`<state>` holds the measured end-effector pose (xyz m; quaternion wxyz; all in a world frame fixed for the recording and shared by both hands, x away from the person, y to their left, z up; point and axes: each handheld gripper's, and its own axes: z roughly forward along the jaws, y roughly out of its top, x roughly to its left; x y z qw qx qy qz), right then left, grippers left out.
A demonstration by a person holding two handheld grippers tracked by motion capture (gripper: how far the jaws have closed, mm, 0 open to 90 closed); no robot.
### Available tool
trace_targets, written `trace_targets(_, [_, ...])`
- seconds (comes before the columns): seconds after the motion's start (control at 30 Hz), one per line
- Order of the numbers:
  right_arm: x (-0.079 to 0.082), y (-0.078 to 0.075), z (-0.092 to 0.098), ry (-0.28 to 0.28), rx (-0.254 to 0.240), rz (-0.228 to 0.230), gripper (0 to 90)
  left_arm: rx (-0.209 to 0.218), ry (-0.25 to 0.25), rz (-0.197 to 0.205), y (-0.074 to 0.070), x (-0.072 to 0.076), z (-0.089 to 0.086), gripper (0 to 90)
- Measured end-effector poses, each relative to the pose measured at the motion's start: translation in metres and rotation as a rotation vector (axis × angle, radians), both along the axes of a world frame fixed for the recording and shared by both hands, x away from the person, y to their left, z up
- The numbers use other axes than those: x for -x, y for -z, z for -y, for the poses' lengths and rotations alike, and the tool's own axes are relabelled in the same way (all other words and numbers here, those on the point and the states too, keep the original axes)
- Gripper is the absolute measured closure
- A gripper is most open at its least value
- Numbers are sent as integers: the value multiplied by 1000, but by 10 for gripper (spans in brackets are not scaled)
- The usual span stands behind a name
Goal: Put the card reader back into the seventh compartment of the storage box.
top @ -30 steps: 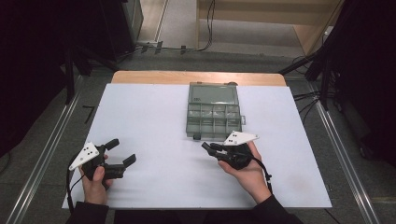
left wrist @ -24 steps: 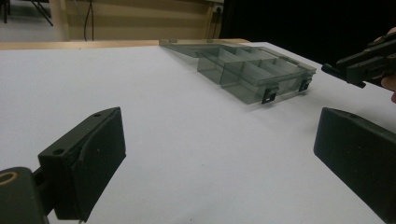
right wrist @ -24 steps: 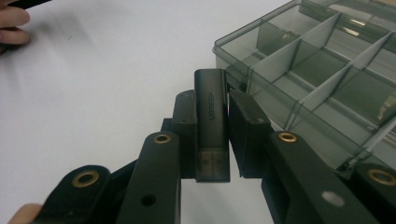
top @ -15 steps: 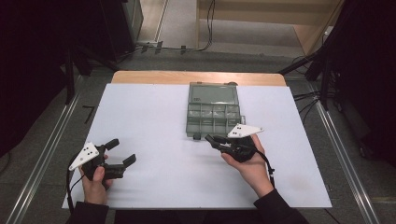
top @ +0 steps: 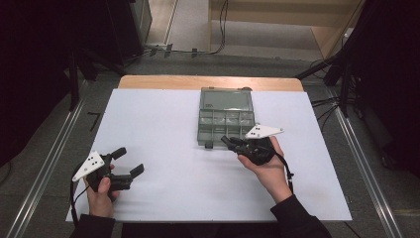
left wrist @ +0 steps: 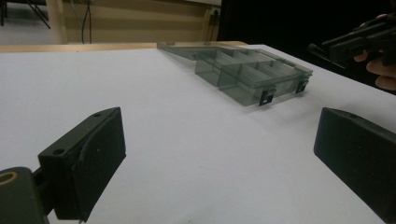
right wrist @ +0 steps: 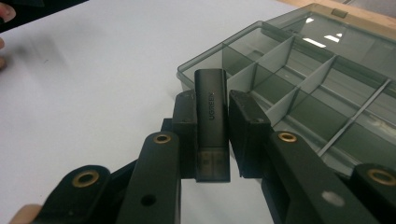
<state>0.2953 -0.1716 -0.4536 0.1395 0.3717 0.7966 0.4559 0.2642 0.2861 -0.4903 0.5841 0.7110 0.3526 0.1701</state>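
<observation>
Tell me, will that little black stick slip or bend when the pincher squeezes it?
Probably not. The black stick looks like a hard plastic plug-in adapter, so it should stay stiff. Its flat sides sit squarely between the right gripper pads, so slipping seems unlikely. It looks small and likely light.

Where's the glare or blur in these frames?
Right gripper view: bright reflections on the organizer box lid, a hand blurred at the left edge, the black adapter sharp. Left gripper view: its near jaws soft, box crisp. High view: evenly lit white table, dark surroundings.
</observation>
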Motion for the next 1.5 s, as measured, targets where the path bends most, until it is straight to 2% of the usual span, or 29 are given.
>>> trace_targets(0.6, [-12, -5, 7, 24, -3, 6, 716, 2, 3, -1, 0, 0, 0, 15])
trace_targets(1.5, [-29, -3, 13, 59, -8, -15, 716, 0, 5, -1, 1, 0, 0, 15])
